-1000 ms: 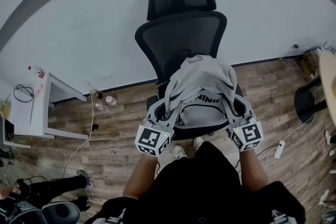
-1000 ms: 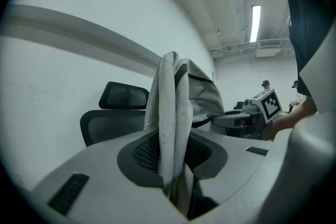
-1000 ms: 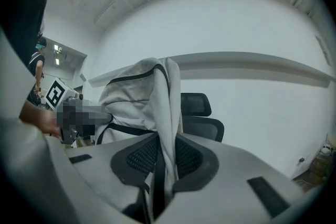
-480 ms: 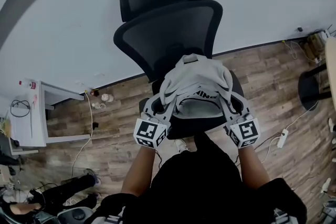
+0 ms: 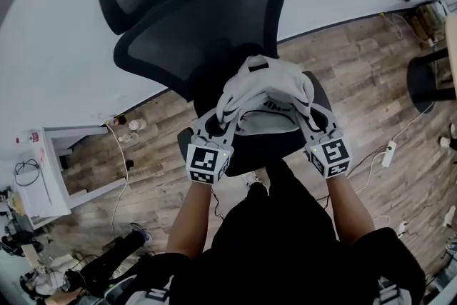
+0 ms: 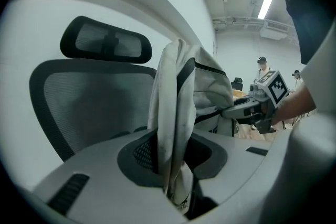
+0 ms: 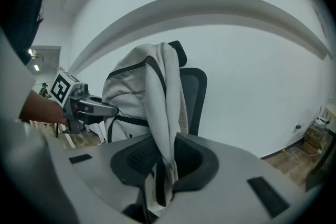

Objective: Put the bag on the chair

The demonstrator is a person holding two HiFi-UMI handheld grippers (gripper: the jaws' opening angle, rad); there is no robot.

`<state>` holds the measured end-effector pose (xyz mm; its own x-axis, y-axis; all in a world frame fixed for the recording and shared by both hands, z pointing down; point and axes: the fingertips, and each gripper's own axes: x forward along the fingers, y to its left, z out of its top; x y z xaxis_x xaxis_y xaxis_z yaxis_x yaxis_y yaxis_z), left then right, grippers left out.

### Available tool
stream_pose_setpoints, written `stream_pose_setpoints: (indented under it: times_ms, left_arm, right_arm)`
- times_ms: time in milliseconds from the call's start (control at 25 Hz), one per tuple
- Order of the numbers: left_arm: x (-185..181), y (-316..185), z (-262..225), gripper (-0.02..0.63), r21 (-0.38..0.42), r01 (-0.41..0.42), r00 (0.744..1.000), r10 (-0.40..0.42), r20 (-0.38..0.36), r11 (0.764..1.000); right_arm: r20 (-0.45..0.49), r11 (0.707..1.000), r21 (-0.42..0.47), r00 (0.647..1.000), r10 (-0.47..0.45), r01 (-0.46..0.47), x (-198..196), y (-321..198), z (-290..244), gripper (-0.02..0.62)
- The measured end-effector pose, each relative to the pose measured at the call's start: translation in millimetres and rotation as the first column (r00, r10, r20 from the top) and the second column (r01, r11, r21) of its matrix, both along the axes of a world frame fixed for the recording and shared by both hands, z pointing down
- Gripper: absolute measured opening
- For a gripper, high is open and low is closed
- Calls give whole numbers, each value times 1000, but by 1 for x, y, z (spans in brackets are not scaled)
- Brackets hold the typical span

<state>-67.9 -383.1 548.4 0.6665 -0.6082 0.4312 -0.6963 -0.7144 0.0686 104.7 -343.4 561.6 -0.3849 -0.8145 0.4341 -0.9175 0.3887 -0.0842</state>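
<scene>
Gripping grey-white bag (image 5: 268, 91) at both sides with left gripper (image 5: 215, 123) and right gripper (image 5: 315, 123), jaws pinched narrow on fabric. Hanging over office chair seat (image 5: 265, 148), near side of mesh backrest (image 5: 196, 39). Lower level; release only once settled centrally.

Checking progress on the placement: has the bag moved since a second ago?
Yes. The bag has sunk toward the chair seat and in toward the backrest; more of the seat's front edge shows beneath it now.

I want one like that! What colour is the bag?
The bag is light grey with black trim; the head view shows it best.
</scene>
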Motion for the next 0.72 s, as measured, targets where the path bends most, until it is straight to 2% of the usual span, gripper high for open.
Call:
stream_pose_setpoints:
  times_ms: [400, 520, 720]
  left_arm:
    - [18, -42, 76, 104, -107, -28, 995, 37, 88, 994]
    - [25, -48, 100, 104, -152, -25, 995, 39, 93, 988]
    - [25, -72, 115, 104, -170, 27, 997, -13, 78, 985]
  right_arm:
    - [4, 988, -152, 1000, -13, 13, 16, -36, 80, 91]
    - [21, 982, -190, 1000, -10, 14, 22, -42, 105, 91]
    - [70, 984, -168, 997, -38, 49, 21, -64, 115, 89]
